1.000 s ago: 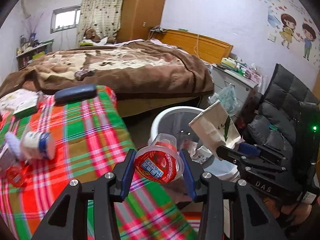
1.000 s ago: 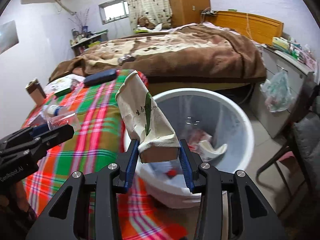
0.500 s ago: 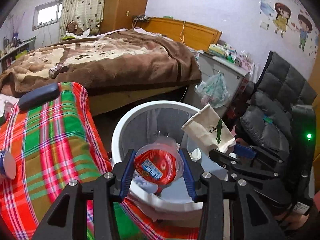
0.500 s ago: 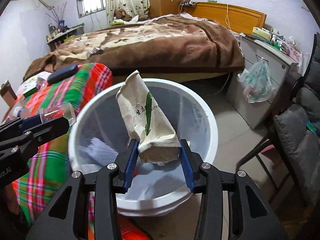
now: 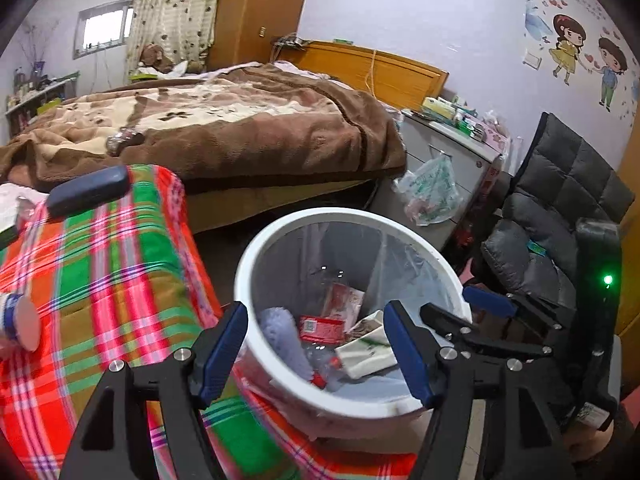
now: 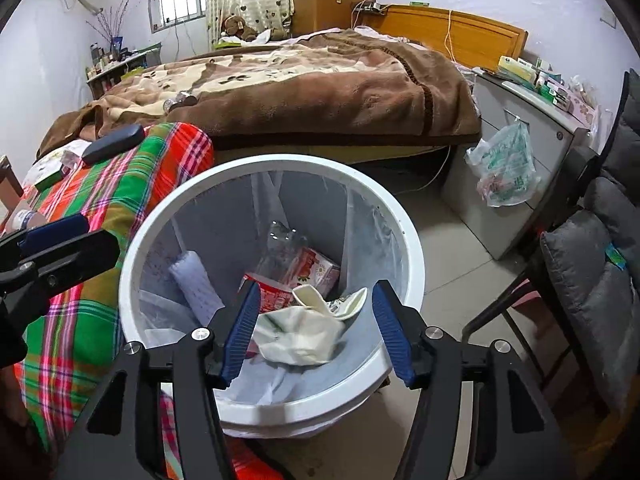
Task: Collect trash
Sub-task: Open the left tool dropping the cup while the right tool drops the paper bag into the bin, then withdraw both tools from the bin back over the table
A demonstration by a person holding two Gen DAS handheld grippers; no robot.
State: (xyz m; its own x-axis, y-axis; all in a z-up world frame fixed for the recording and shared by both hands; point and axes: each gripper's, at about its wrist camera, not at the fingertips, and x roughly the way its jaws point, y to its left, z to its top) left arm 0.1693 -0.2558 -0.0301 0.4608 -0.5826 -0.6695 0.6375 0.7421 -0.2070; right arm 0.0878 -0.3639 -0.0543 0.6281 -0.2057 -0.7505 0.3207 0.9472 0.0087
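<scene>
Between your left gripper's spread, empty jaws sits the white trash bin, red-lidded cup inside. Remaining trash, a bottle, lies far left on the plaid cloth, nearer this hand. Under your right gripper, likewise spread, the paper bag is in the bin.
</scene>
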